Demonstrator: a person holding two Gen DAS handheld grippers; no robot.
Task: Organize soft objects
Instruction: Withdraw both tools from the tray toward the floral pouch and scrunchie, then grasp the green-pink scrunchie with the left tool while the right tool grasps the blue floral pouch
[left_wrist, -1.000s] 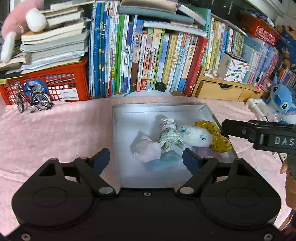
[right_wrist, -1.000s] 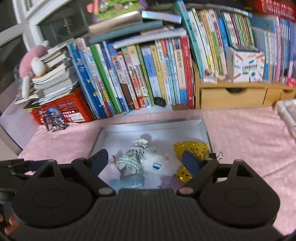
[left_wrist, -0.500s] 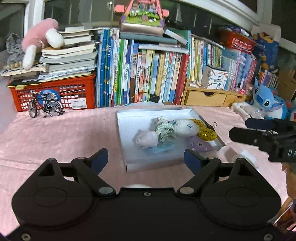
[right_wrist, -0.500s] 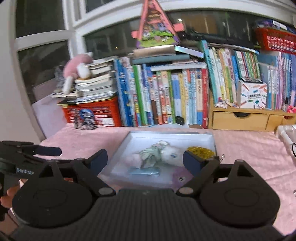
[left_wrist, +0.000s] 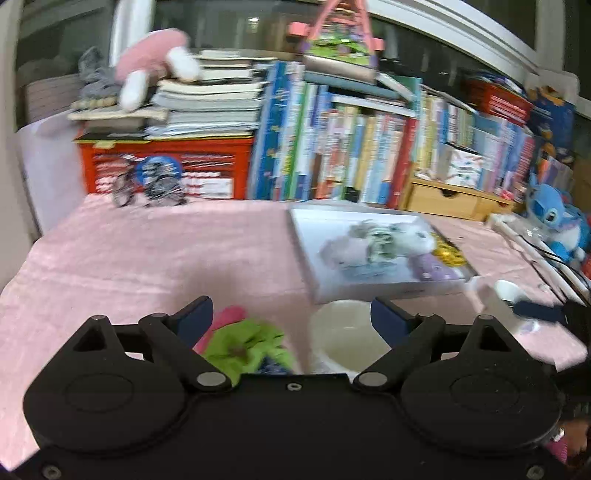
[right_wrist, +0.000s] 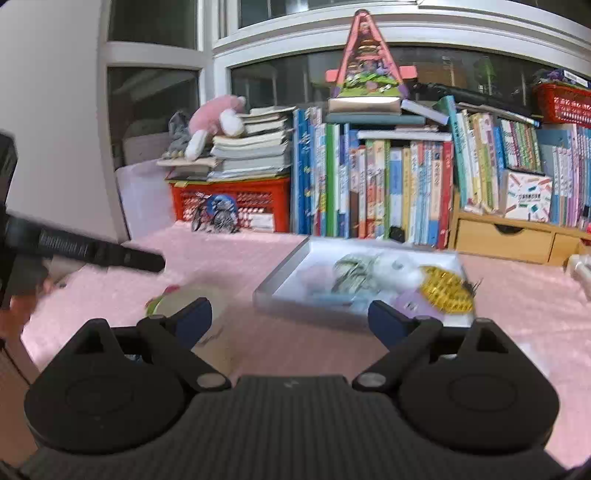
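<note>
pink cloth (left_wrist: 155, 258) covers the table under me, with books (right_wrist: 388, 184) and a red crate (right_wrist: 236, 199) along the far edge. my left gripper (left_wrist: 291, 315) is spreading its jaws wide and has nothing pinched; my right gripper (right_wrist: 290, 314) is doing the same, also empty.

what matters for the next move is right under my left gripper: a green toy (left_wrist: 245, 345) lies just ahead of its left finger, low and close, partly hidden by the gripper body, with a pink bit beside it. a white bowl (left_wrist: 343, 332) sits just ahead of the left gripper's right finger. from my right gripper the same pair lies ahead and to the left, beyond its left finger, so i judge the left hand the nearer one. the toy is too blurred and covered for me to tell its long axis.

the tray (left_wrist: 388, 291) with several soft toys (right_wrist: 384, 277) already in it is ahead and to the right of my left gripper, and straight ahead of my right one, well past the fingertips.

compared with a second ago, both grippers have pulled back from over the tray: then it filled the space between my fingers, now it lies farther off and the green toy and bowl have come into view. both sets of jaws stand wider than before. the toys in the tray look unmoved.
</note>
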